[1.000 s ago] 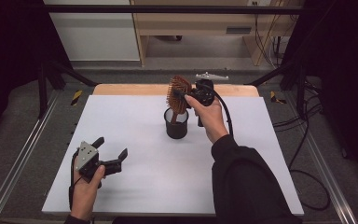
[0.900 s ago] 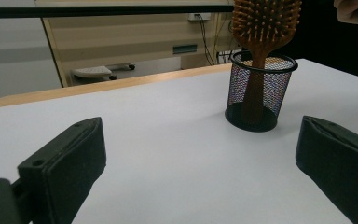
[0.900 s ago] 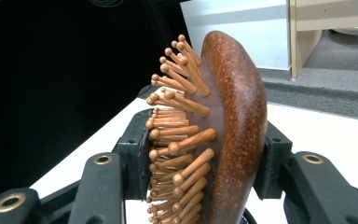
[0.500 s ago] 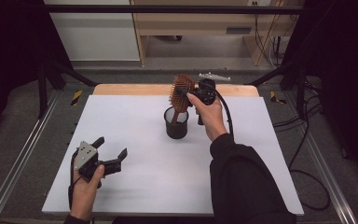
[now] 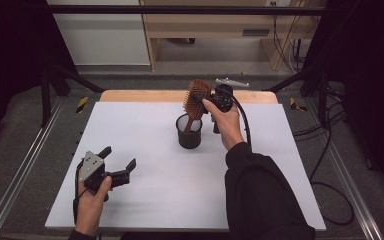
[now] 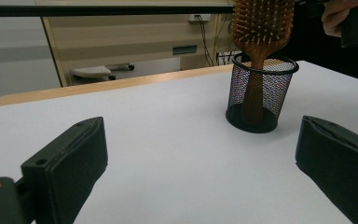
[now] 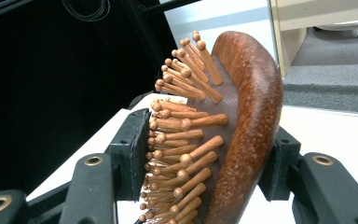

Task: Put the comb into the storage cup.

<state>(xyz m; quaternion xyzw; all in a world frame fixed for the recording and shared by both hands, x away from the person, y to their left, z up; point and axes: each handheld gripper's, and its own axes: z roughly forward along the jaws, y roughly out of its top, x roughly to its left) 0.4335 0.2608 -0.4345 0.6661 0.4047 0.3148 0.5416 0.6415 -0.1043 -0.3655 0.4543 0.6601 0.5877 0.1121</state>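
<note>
Our right gripper (image 5: 206, 96) clamps the hairbrush (image 5: 196, 100), handle already down in the cup (image 5: 189, 136), release seemingly remaining; left gripper (image 5: 116, 166) rests wide open, empty.

The cup (image 5: 189, 132) stands on the table (image 5: 145, 125), far of centre; the hairbrush (image 5: 196, 98) stands in it, head above the rim.

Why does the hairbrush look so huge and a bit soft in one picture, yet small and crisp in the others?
In the right gripper view the hairbrush sits right against the lens, so it looms; high view shows it small; left gripper view shows the mesh cup sharply.
</note>
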